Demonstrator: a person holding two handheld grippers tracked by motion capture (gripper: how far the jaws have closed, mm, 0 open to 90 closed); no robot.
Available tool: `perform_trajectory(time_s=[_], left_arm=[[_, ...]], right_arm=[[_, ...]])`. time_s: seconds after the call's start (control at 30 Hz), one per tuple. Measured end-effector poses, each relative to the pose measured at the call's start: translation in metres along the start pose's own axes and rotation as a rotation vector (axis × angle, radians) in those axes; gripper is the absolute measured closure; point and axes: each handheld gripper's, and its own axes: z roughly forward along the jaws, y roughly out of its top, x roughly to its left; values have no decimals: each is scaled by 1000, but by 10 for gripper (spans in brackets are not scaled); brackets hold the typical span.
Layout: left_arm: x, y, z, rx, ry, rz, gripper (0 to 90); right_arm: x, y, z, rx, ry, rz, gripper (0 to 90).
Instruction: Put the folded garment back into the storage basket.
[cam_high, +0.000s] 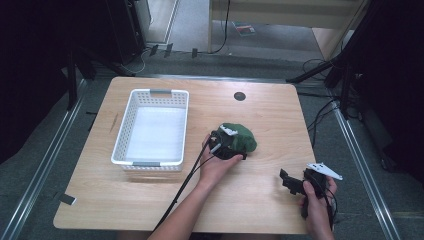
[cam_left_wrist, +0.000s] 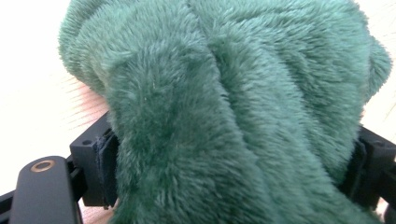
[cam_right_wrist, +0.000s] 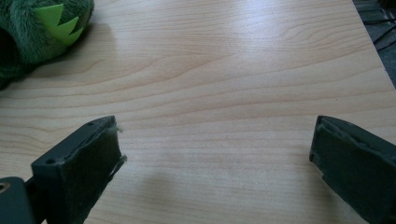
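A green plush toy (cam_high: 243, 137) lies on the wooden table (cam_high: 260, 200), right of centre. My left gripper (cam_high: 226, 144) is pushed against its near side. In the left gripper view the fur (cam_left_wrist: 233, 93) bulges between the two jaws, which stand wide apart on either side of it, so the left gripper (cam_left_wrist: 231, 154) is open around the toy. My right gripper (cam_high: 291, 183) hovers near the front right edge, open, with only bare wood between its jaws (cam_right_wrist: 215, 140). The right gripper view catches the toy (cam_right_wrist: 28, 32) with its light green spikes at top left.
A white perforated plastic basket (cam_high: 125, 127) with nothing in it stands on the table's left half. A small dark round grommet (cam_high: 239, 96) sits near the far edge. Cables and stand legs lie on the floor around the table.
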Motion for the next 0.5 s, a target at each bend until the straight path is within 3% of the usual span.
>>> perform_trajectory(time_s=[0.17, 0.5], left_arm=[[2, 3, -6, -25, -10, 0, 232], [8, 12, -26, -77, -24, -8, 258]], right_arm=[[0, 0, 0, 1, 0, 1, 19], [0, 0, 0, 0, -2, -2, 19]])
